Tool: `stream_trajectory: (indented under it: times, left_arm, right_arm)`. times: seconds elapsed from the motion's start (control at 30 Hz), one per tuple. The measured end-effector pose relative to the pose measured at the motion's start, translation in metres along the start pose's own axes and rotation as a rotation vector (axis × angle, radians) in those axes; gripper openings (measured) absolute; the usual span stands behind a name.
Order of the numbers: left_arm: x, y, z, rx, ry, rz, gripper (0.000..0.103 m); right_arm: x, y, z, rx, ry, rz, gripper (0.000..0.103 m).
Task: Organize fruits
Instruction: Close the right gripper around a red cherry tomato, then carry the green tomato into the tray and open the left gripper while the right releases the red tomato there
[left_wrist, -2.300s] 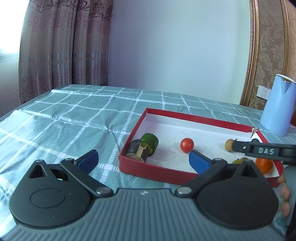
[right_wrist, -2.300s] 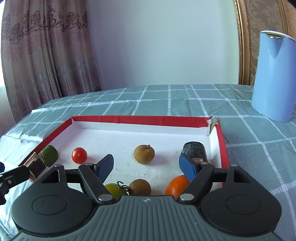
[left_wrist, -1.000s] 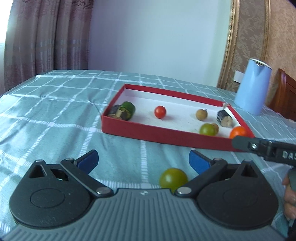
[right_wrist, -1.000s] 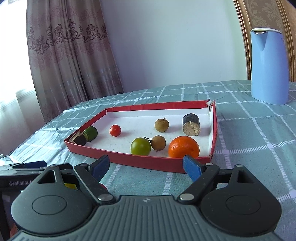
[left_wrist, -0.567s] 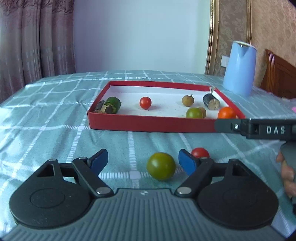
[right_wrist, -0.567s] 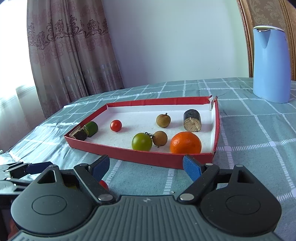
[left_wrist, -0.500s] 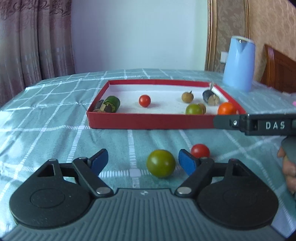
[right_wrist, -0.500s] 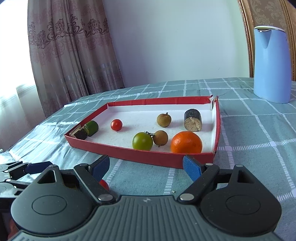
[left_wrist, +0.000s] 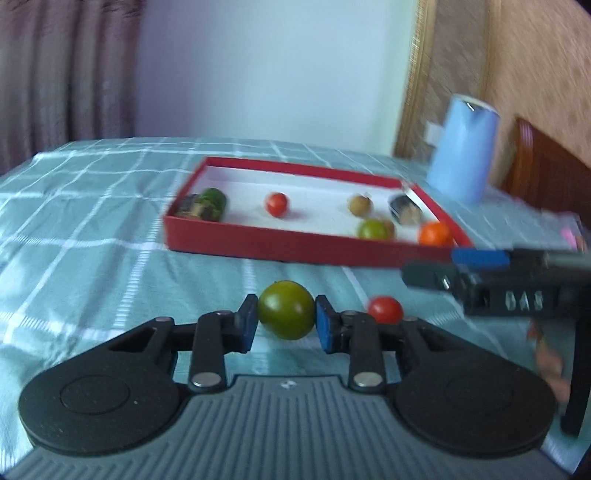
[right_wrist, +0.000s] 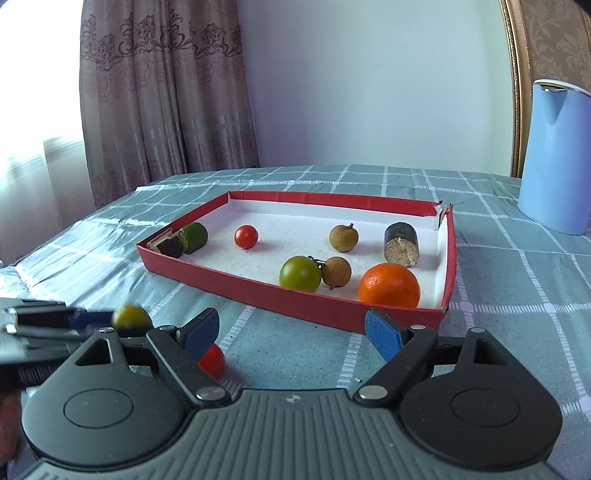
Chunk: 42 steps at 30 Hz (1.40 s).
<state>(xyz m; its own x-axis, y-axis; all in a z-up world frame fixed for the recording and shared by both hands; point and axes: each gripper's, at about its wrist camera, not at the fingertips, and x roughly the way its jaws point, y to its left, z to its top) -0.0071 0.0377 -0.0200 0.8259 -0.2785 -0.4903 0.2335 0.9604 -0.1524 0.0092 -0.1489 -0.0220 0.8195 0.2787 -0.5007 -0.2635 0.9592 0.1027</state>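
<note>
Left gripper (left_wrist: 286, 323) clenched on green tomato (left_wrist: 286, 309), both blue pads touching its sides, fruit just above the checked tablecloth (left_wrist: 92, 240), in front of the red tray (left_wrist: 295, 242) and apart from it. Left-wrist view is motion-blurred. Small red tomato (left_wrist: 385, 309) lies on the cloth just right of the held fruit, near the right finger. Right gripper (right_wrist: 291, 332) released, jaws wide apart, nothing between them, hovering over the cloth before the tray's near wall; its left finger partly hides the red tomato. Inside tray: orange (right_wrist: 389, 285) at near right corner, second green tomato (right_wrist: 300, 274) touching a brown longan (right_wrist: 336, 272), another longan (right_wrist: 343, 238), cherry tomato (right_wrist: 246, 236), dark cylinder piece (right_wrist: 401, 243), green cylinder pieces (right_wrist: 184, 238) at left wall. Blue kettle (right_wrist: 559, 155) stands right of tray.
</note>
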Motion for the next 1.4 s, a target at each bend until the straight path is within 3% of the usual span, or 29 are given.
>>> stream_trajectory:
  times: [0.23, 0.3, 0.43, 0.73, 0.93, 1.4]
  left_arm:
    - [0.004, 0.02, 0.007, -0.127, 0.008, 0.063, 0.03]
    - [0.004, 0.024, 0.007, -0.155, 0.013, 0.067, 0.03]
    - [0.003, 0.023, 0.007, -0.144, 0.004, 0.063, 0.03]
    - [0.003, 0.02, 0.006, -0.13, 0.013, 0.053, 0.03]
    - [0.005, 0.02, 0.006, -0.124, 0.02, 0.041, 0.03]
    - [0.006, 0.014, 0.009, -0.094, 0.023, 0.062, 0.03]
  right_arm:
    - [0.005, 0.025, -0.003, -0.125, 0.039, 0.021, 0.086]
    - [0.009, 0.032, -0.004, -0.159, 0.06, 0.038, 0.077]
    - [0.012, 0.04, -0.005, -0.188, 0.081, 0.058, 0.074]
    - [0.02, 0.051, -0.008, -0.205, 0.131, 0.103, 0.048]
    - [0.016, 0.057, -0.011, -0.24, 0.122, 0.124, 0.024]
    - [0.011, 0.051, -0.008, -0.205, 0.081, 0.068, 0.023]
